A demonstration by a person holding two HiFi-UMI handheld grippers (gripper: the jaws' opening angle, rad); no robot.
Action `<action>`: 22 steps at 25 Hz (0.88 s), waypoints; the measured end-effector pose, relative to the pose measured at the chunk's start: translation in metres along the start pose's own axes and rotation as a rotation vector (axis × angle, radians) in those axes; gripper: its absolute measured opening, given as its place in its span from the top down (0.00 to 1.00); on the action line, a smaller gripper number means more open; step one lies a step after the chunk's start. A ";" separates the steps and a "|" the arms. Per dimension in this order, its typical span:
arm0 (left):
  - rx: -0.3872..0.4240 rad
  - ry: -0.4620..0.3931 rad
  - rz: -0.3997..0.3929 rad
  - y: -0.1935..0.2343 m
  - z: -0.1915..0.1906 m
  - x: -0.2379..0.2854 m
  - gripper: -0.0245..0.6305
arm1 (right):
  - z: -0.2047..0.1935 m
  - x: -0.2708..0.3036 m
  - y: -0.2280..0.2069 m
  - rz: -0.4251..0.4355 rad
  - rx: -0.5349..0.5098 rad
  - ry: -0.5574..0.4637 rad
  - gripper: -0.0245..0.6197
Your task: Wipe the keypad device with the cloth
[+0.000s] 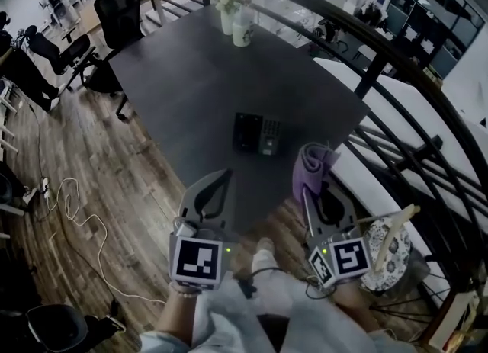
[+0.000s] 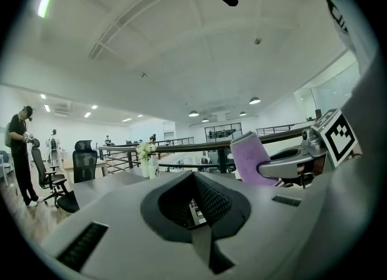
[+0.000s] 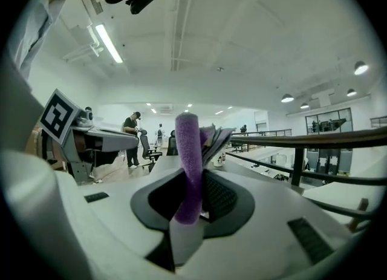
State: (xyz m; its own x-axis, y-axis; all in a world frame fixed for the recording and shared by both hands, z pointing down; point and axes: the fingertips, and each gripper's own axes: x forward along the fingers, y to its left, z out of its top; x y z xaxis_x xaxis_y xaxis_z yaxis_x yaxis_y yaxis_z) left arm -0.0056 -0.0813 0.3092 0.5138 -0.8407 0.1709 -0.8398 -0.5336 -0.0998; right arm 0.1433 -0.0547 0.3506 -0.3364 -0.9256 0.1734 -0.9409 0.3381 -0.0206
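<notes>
R gripper [image 3: 195, 182] pinching cloth [image 1: 311, 167], tips hidden, L gripper [image 1: 226, 171] closed, keypad device [image 1: 257, 133] beyond

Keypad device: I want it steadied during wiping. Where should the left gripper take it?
Likely the keypad device by its dark left end, the left gripper coming from its own side: it lies flat, and the keys stay free for the cloth.

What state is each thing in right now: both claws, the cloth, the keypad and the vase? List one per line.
Left claw: shut, empty.
Right claw: shut on the cloth.
Cloth: folded, gripped, clear of the keypad.
Keypad: flat on the table, untouched.
Vase: upright, holding flowers.
</notes>
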 end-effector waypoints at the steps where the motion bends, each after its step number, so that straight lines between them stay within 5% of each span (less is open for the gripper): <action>1: -0.003 0.003 0.013 0.002 -0.001 0.005 0.95 | 0.000 0.008 -0.005 0.012 -0.023 0.006 0.83; 11: -0.028 0.043 0.147 0.021 -0.007 0.040 0.95 | -0.015 0.081 -0.048 0.110 -0.064 0.066 0.83; 22: -0.034 0.091 0.193 0.029 -0.012 0.048 0.95 | -0.044 0.138 -0.066 0.126 -0.173 0.169 0.83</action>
State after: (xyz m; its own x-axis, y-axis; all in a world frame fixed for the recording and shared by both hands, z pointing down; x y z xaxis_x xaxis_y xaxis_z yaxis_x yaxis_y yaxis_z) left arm -0.0076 -0.1358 0.3260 0.3267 -0.9143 0.2395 -0.9273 -0.3591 -0.1059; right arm 0.1611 -0.1969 0.4194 -0.4253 -0.8376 0.3428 -0.8664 0.4863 0.1133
